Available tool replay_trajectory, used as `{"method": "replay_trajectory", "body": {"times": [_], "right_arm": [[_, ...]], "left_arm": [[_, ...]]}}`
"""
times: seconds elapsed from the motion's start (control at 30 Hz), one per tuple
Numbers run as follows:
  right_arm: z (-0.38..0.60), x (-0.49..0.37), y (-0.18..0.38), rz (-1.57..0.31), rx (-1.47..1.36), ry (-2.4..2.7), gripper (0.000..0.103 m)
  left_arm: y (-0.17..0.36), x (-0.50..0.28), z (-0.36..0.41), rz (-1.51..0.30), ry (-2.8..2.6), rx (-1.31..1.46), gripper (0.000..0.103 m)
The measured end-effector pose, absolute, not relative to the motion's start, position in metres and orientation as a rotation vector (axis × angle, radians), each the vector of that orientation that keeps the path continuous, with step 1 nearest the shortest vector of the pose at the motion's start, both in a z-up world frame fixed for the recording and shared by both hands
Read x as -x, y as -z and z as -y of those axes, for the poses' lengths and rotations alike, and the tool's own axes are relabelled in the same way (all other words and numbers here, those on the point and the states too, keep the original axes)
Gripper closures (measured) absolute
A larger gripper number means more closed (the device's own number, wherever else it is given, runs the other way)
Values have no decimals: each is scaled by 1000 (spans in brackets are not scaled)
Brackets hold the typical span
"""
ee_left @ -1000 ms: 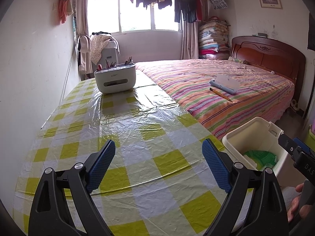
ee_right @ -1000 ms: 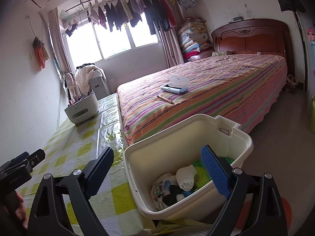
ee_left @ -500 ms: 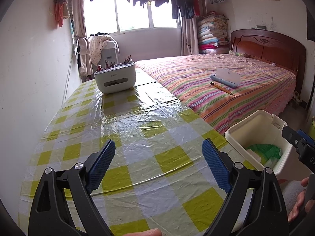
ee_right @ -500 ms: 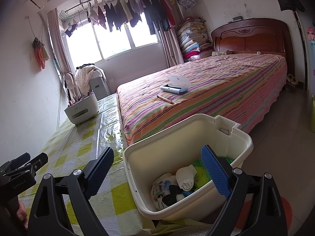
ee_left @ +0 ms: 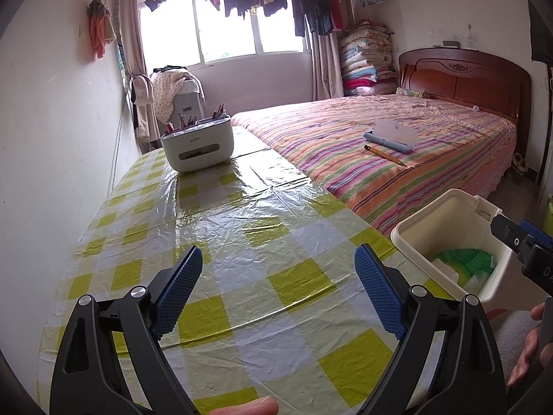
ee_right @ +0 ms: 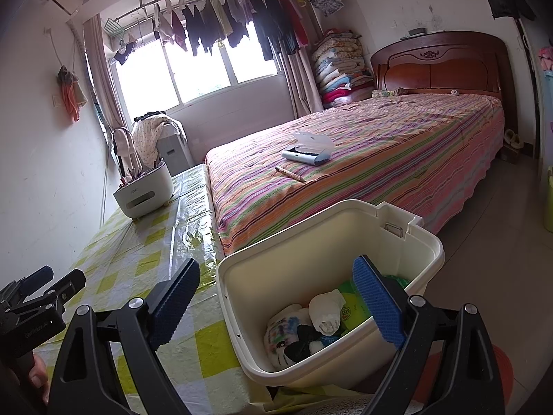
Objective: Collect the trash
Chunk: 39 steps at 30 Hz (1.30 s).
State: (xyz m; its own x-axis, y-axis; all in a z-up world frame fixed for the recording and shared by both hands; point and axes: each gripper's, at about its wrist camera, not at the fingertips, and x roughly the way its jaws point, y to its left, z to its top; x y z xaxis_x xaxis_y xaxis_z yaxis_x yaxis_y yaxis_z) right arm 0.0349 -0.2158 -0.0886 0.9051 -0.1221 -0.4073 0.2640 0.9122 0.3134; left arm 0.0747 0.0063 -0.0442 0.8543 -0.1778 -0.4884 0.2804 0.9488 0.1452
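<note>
1. Compared with a second ago, the left tool (ee_left: 278, 290) is sitting farther back over the bench (ee_left: 242, 228), bringing more checkered cloth into view; the right tool (ee_right: 276, 297) is holding its place.
2. Both tools are gaping open, gripping nothing.
3. The cream bin (ee_right: 428, 242) is standing at the bench's right edge, directly under the right tool.
4. Crumpled white, green and printed trash (ee_right: 325, 311) is lying inside the bin.

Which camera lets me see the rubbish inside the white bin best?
The right wrist view. It looks down into the cream plastic bin, showing crumpled white paper and green packaging. The left wrist view catches the bin at the edge, with only some green showing.
</note>
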Motion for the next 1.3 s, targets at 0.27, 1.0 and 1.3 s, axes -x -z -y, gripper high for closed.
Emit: {"method": "replay_trajectory", "body": {"times": [0.27,1.0,1.3], "right_arm": [[216,-35,89,-392,-373,204,15],[216,-35,89,-393,-376,203,15],[215,-36,89,-393,-377,203,15]], "left_arm": [[45,-75,-8,-528,316,-169,15],[48,-63,8,-459,299,-262,15],[54,-64,14,-465,301,-298,15]]}}
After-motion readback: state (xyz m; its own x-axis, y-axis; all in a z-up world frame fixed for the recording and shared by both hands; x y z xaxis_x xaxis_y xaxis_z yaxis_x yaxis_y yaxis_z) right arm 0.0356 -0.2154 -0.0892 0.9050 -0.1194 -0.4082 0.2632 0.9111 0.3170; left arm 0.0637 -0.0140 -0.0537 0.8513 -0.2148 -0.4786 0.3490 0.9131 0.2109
